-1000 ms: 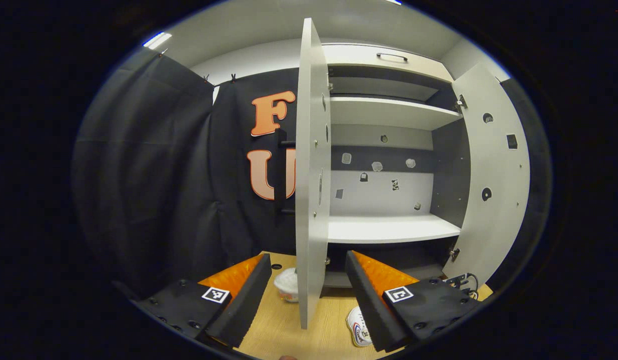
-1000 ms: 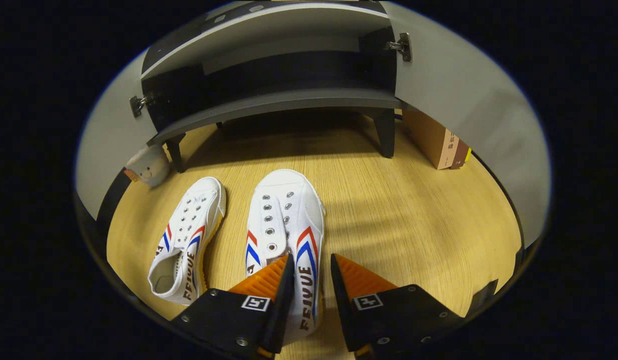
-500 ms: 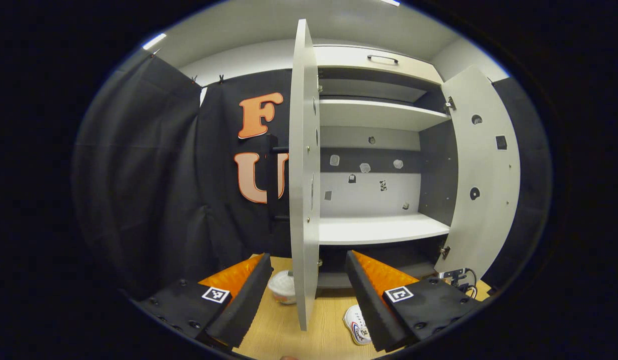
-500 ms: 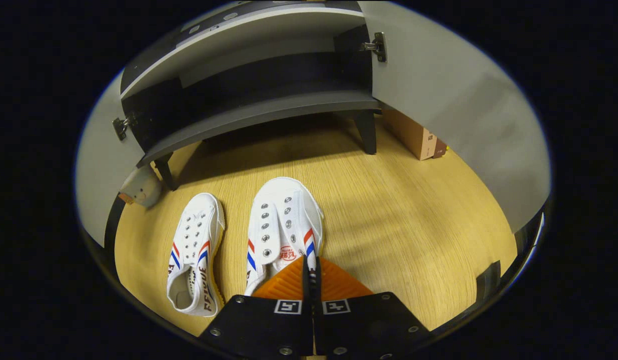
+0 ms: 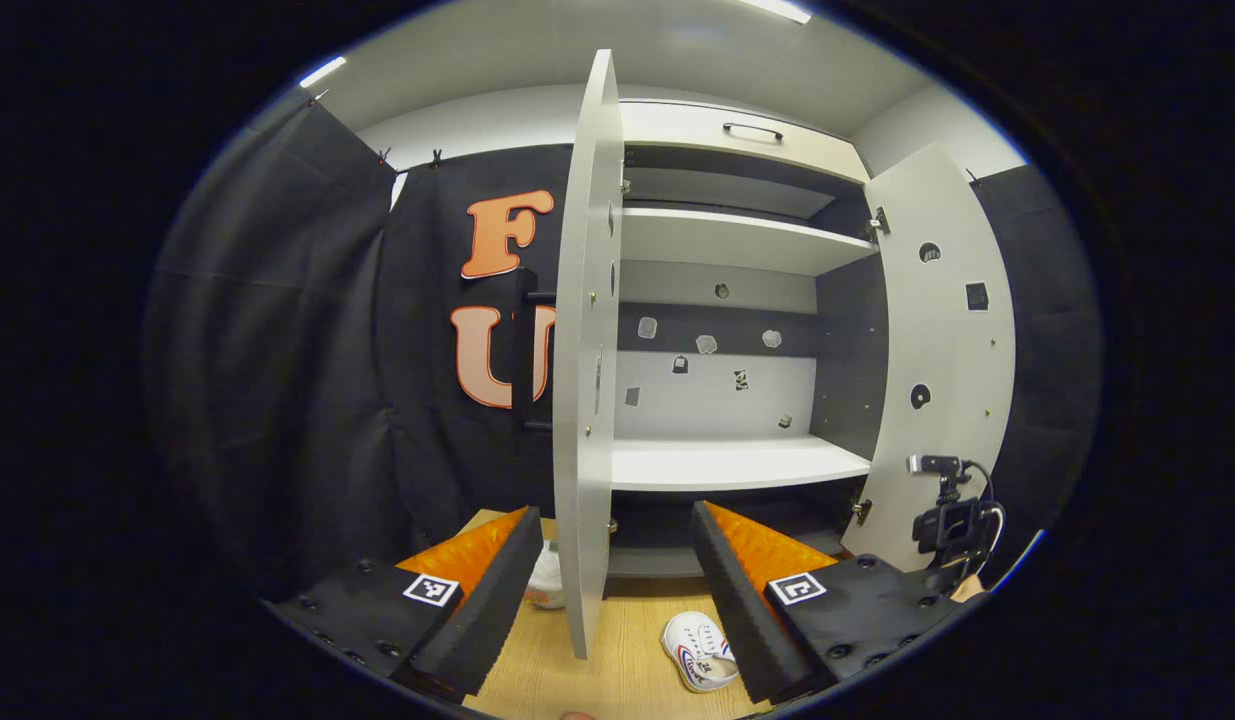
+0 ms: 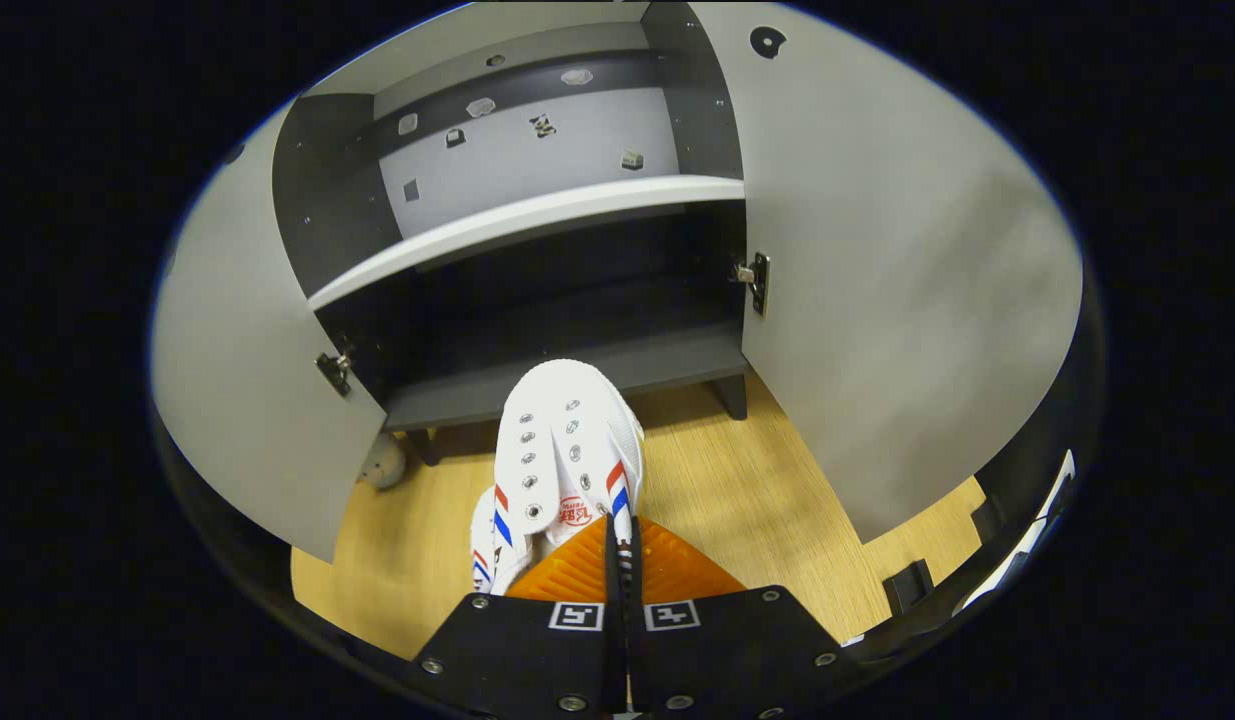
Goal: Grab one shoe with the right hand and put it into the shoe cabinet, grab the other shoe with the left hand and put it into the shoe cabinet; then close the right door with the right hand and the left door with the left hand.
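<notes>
Right gripper: your right gripper [image 6: 622,545] pinches the side wall of one shoe [image 6: 567,450]. Both orange fingers [image 6: 577,565] press on the thin cloth edge between them.
Held shoe: it is white with red and blue stripes. Its toe points far away, toward the dark bottom shelf [image 6: 567,375] of the shoe cabinet [image 6: 537,210]. It hangs in the air, above the floor [image 6: 737,480].
Other shoe: in the right gripper view a bit of it [image 6: 482,560] peeks out below the held shoe, on the left. In the left gripper view it [image 5: 699,652] lies on the wooden floor [image 5: 617,670], near the front of the cabinet [image 5: 737,300].
Left gripper: your left gripper [image 5: 609,575] is spread wide and has nothing in it. It sits low, near you, and looks at the cabinet.
Left door: the left door [image 5: 582,350] stands wide open, and you see its thin edge between your left gripper's fingers.
Right door: the right door [image 5: 942,350] is open too, swung out to the right.
Shelves: the white middle shelf [image 5: 732,465] has no shoe on it.
Little toy: a small round toy [image 6: 384,462] sits on the floor just beside the cabinet's left leg.
</notes>
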Motion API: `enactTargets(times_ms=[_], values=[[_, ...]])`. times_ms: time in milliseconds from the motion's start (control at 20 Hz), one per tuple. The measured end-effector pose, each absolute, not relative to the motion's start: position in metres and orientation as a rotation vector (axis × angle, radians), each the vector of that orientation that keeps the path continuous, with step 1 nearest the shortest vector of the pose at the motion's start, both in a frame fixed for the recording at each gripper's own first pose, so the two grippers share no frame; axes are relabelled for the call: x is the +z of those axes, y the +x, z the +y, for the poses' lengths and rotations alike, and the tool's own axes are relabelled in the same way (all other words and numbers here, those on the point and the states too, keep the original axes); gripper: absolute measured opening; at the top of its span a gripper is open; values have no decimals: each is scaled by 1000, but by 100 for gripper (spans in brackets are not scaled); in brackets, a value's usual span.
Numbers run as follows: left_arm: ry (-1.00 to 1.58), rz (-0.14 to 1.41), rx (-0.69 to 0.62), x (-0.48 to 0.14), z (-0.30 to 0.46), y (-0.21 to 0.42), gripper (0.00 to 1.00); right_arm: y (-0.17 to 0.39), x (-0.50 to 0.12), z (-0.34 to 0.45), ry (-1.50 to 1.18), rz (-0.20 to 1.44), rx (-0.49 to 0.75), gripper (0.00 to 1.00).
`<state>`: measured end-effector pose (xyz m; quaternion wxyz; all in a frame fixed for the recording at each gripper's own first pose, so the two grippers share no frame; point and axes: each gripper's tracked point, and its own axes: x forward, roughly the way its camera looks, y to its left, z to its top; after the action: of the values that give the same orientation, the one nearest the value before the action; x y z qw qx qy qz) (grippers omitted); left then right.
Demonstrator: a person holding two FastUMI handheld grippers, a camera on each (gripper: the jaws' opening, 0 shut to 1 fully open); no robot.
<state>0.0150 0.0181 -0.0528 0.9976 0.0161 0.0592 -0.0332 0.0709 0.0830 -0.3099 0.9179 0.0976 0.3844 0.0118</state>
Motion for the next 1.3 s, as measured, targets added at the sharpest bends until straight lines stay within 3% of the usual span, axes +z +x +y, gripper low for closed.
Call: enactTargets(times_ms=[450, 900, 1300], values=[[45, 105, -63, -55, 25, -3, 97, 55, -174, 77, 191, 661, 116, 0], [40, 117, -52, -64, 29, -6, 97, 50, -75, 43, 137, 598, 75, 0], [63, 127, -18, -66, 36, 1, 97, 145, -83, 25, 223, 664, 18, 0]])
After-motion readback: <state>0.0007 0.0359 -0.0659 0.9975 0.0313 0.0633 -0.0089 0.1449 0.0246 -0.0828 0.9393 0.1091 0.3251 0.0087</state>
